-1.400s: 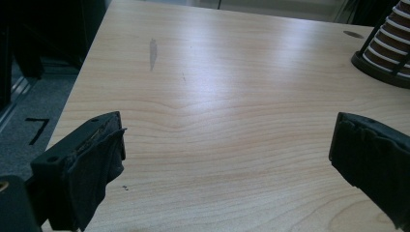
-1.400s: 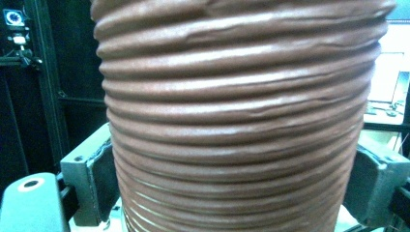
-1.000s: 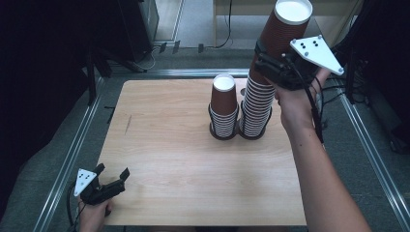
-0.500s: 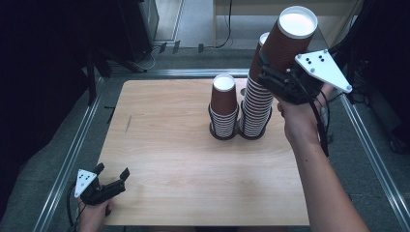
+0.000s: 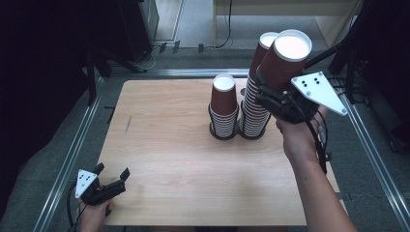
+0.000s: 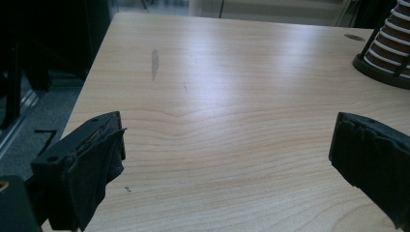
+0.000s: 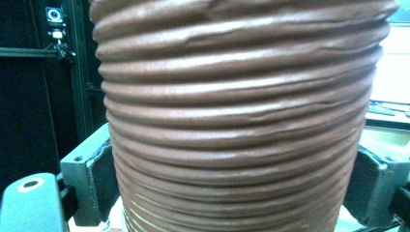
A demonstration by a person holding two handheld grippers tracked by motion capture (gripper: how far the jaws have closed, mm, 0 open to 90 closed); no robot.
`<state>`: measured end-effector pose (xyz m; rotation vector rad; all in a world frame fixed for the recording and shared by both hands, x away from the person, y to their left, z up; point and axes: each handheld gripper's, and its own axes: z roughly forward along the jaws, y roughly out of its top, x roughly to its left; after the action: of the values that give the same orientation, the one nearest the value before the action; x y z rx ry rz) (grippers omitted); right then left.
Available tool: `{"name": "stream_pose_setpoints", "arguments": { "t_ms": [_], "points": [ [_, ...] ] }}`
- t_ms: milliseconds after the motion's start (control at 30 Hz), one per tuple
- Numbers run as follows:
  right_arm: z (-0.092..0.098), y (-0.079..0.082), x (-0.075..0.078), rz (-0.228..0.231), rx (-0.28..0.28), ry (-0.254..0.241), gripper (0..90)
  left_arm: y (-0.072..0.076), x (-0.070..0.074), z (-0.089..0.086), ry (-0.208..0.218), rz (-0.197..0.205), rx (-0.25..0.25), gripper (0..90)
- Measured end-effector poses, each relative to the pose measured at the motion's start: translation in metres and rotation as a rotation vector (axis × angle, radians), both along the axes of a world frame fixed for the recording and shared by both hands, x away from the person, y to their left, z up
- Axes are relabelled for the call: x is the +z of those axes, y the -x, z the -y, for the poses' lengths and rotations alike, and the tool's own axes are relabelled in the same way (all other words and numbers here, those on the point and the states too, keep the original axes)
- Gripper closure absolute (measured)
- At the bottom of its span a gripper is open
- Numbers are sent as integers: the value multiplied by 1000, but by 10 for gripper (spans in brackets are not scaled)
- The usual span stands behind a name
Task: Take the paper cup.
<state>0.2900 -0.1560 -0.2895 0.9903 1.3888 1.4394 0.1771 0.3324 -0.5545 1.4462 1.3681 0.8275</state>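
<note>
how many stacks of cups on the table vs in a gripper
2 on the table: short stack, tall stack beside it. 1 cup lifted in the right gripper; more may nest inside.

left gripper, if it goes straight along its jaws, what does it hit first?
Probably nothing soon: the left gripper, jaws open, points across bare table. The black holder base of the shorter cup stack sits right of that line; depth is unclear, so a graze is possible.
</note>
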Motion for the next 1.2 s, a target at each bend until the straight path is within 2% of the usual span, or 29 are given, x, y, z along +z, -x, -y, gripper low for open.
{"name": "stream_pose_setpoints", "arguments": {
  "t_ms": [167, 300, 533, 600, 667, 800, 967, 1100, 1200],
  "points": [
    [-2, 9, -9, 2, 11, 13, 114, 0, 0, 1, -8, 5, 0, 0],
    [-2, 16, -18, -8, 26, 1, 114, 0, 1, 2, -10, 1, 15, 0],
    [-1, 25, -39, -23, 22, 12, 114, 1, 4, 4, -17, 9, 21, 0],
    [0, 27, -46, -33, 23, 11, 114, -1, 6, 7, -39, 0, 20, 0],
    [1, 30, -54, -44, 25, 7, 114, -3, 8, 11, -58, -2, 20, 0],
    [3, 35, -72, -64, 16, 26, 113, -7, 17, 21, -64, 14, 11, 0],
    [8, 40, -95, -91, 18, 20, 113, -12, 25, 36, -71, 27, -1, 0],
    [10, 41, -108, -113, 24, 16, 112, -19, 32, 49, -66, 40, -14, 0],
    [10, 42, -117, -127, 25, 22, 112, -27, 38, 62, -80, 48, -28, 0]
  ]
}}
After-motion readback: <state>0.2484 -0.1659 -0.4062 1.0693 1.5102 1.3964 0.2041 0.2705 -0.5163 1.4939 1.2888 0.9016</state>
